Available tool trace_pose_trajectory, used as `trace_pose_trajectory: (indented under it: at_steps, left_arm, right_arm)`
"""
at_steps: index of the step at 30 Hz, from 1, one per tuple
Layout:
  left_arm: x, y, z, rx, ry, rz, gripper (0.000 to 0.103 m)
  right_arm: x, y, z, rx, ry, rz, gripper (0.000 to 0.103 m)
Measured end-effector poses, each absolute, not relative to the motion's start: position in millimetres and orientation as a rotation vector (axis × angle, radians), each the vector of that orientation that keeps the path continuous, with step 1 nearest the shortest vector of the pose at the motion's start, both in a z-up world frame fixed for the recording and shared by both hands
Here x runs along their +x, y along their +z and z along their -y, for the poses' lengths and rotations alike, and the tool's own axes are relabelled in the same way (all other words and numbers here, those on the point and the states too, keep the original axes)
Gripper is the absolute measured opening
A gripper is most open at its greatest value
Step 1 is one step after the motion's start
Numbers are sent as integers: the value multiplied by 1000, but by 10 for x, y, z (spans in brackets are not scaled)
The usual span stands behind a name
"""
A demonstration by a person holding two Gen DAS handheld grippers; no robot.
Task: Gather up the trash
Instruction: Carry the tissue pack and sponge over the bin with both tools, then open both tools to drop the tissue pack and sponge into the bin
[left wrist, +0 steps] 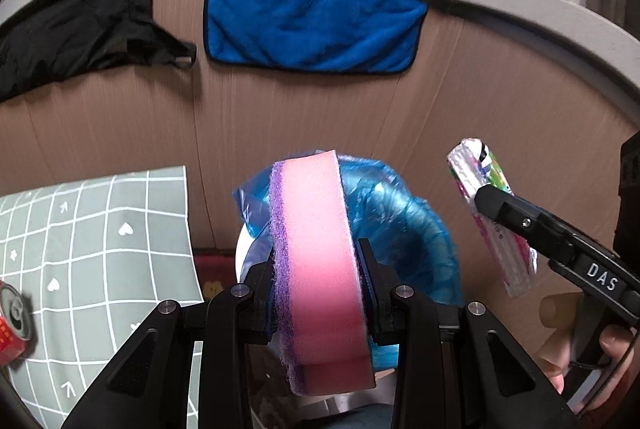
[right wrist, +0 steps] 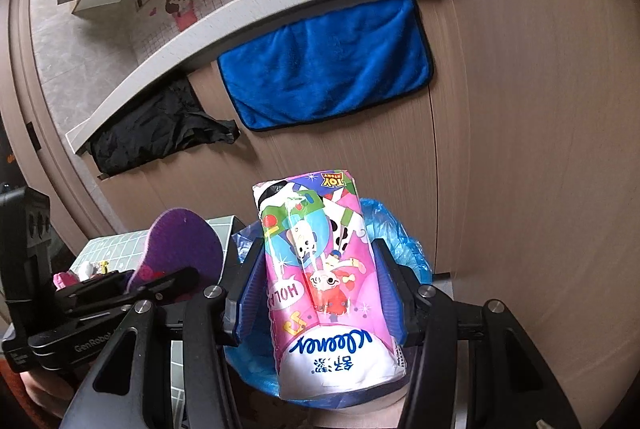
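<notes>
Here the pink sponge (left wrist: 320, 269) with its purple scouring face sits clamped between the left gripper's (left wrist: 320, 265) pads, above the blue-bagged trash bin (left wrist: 416, 225). Just beside it, the right gripper (right wrist: 320, 289) is clamped on a Kleenex tissue pack (right wrist: 320, 269). Behind, a blue towel (left wrist: 312, 17) hangs on the wooden cabinet front (left wrist: 280, 117).

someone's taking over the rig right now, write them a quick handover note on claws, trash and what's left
Left claw: shut on the pink sponge, held over the bin.
Right claw: shut on the tissue pack, also at the bin.
Blue-lined bin: right below both, in front of the cabinet.
Done: both items picked up and brought to the bin.
Left: drop both in; a red can lies on the grid mat.
</notes>
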State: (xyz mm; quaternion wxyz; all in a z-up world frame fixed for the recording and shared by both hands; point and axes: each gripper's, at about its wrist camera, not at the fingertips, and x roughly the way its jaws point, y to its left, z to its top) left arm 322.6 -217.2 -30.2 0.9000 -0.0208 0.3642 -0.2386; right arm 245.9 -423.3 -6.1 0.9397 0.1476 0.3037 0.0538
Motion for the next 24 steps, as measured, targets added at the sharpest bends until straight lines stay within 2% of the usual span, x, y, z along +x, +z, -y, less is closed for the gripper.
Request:
trace_pose_trajectory:
  at_steps: [19,23,24]
  left_arm:
    - [3594,-518,2274,-72,-493,-786,34]
    - [3639,-505,2238,-112,-522,-784,49]
    - [3640,-487,2220,-124,-527,-779,50]
  right_arm:
    - [2834,-476,4211,289,91,-707,51]
    - [2840,-454,4224,291,69,-684,55]
    - [2839,-442,4231,293,66,-678,59]
